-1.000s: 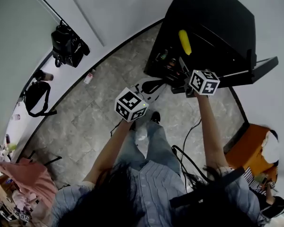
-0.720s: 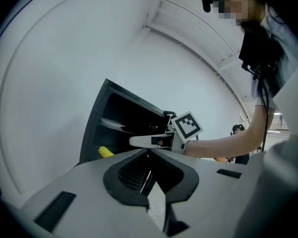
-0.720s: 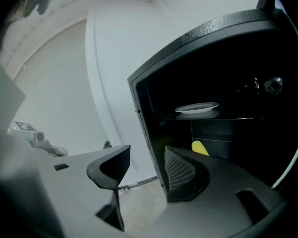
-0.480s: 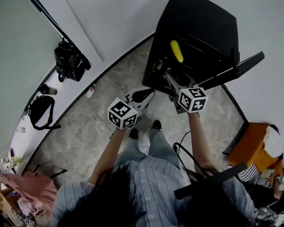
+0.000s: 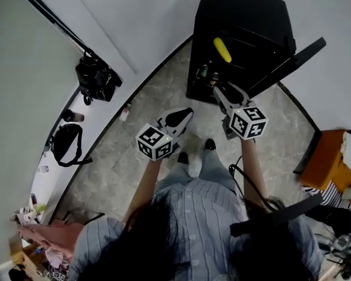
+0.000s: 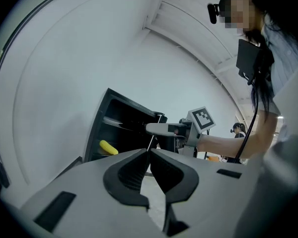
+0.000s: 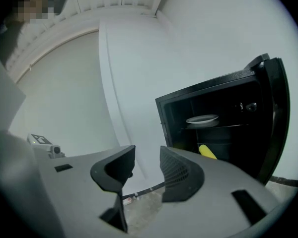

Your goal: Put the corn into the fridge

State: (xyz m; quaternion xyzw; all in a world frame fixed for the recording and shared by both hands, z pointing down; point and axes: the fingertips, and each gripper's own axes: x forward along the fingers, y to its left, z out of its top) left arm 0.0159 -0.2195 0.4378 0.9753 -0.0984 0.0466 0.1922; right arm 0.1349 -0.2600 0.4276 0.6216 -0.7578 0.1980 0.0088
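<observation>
The yellow corn (image 5: 222, 49) lies on a shelf inside the open black fridge (image 5: 245, 16). It also shows in the left gripper view as corn (image 6: 108, 147) and in the right gripper view as corn (image 7: 207, 151). The fridge door (image 5: 292, 63) stands open to the right. My right gripper (image 5: 224, 92) hovers just in front of the fridge opening. Its jaws have just been closing, still stand apart, and hold nothing. My left gripper (image 5: 178, 119) hangs further back over the floor, its jaws shut and empty.
A white plate (image 7: 202, 119) sits on the shelf above the corn, and small bottles (image 5: 205, 72) stand low in the fridge. A black bag (image 5: 96, 78) and a second bag (image 5: 67, 142) lie along the wall at the left. An orange seat (image 5: 333, 163) is at the right.
The right gripper has drawn back a little from the fridge opening and its jaws have narrowed. The left gripper has shifted too. The corn stays on its shelf.
</observation>
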